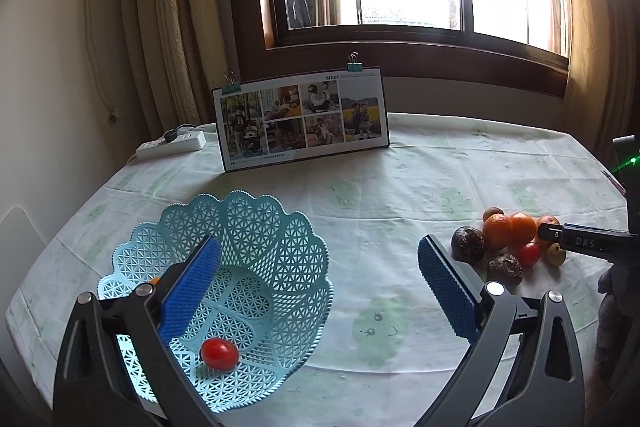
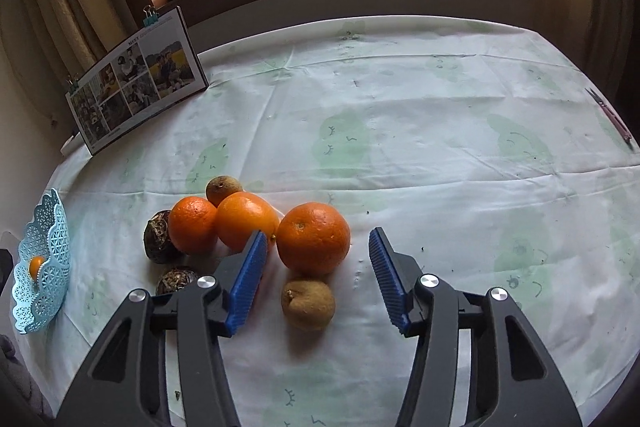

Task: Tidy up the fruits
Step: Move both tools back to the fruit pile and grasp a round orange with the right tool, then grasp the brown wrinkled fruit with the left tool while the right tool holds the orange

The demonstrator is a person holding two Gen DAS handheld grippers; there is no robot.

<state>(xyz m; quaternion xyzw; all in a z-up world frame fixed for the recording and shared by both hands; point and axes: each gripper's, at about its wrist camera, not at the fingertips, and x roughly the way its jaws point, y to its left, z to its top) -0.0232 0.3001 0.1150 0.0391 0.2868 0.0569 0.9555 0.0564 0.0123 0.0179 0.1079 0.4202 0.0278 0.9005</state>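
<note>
Care was needed: the spread, empty right gripper straddled the large round orange, the wrinkled brown fruit just nearer; the left gripper hung open, empty

A light blue lattice basket with a scalloped rim sits at lower left of the left wrist view, holding a red cherry tomato near its bottom. At right centre lies a touching cluster: oranges, dark wrinkled passion fruits, another cherry tomato. In the right wrist view, the largest orange sits mid-frame, a brown kiwi just below it.
</note>
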